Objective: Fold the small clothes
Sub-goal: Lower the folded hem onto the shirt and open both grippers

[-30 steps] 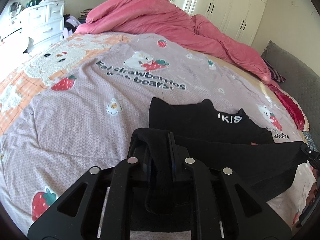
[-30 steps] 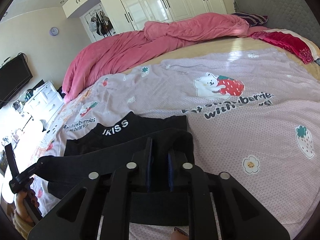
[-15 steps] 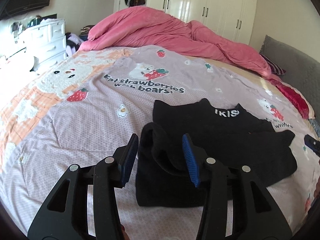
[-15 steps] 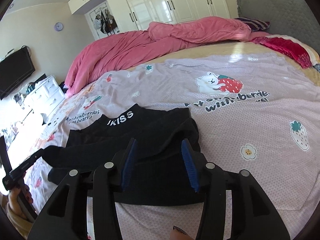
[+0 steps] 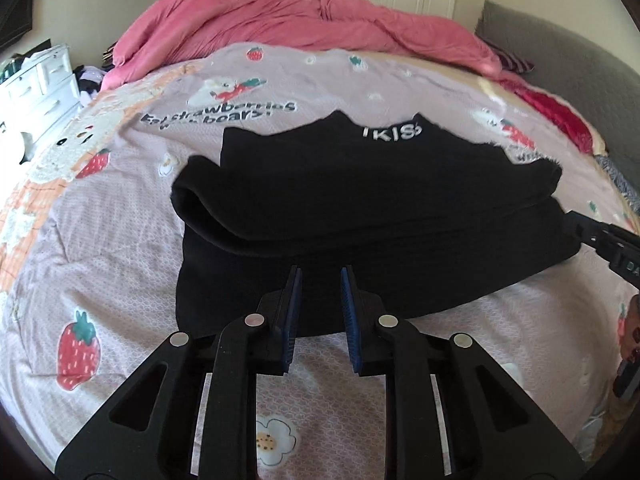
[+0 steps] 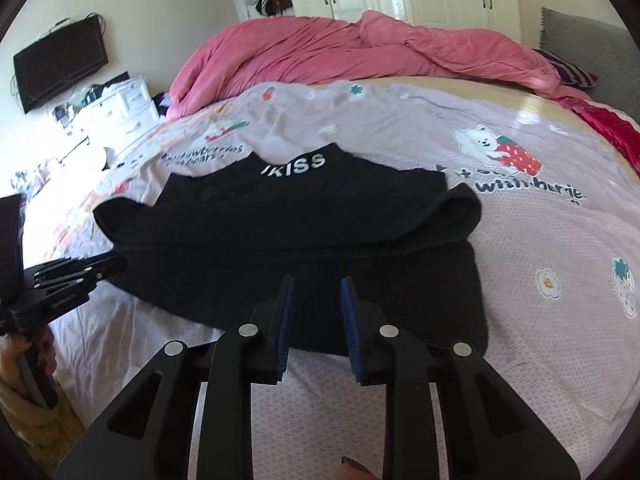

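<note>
Black top [image 5: 360, 216] lies on the bedspread [image 5: 100, 248], lower part folded up over the body, collar showing. Left gripper [image 5: 320, 300] and right gripper [image 6: 316, 304], jaws just narrowing yet apart, hold nothing. Further folds likely remain.

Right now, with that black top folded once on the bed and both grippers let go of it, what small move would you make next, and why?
Probably bring both grippers back down onto the near edge of the black top. The left gripper and right gripper, whose jaws have just been closing, hold nothing. The top lies folded once on the bedspread, collar lettering showing, so one more fold seems due.
</note>
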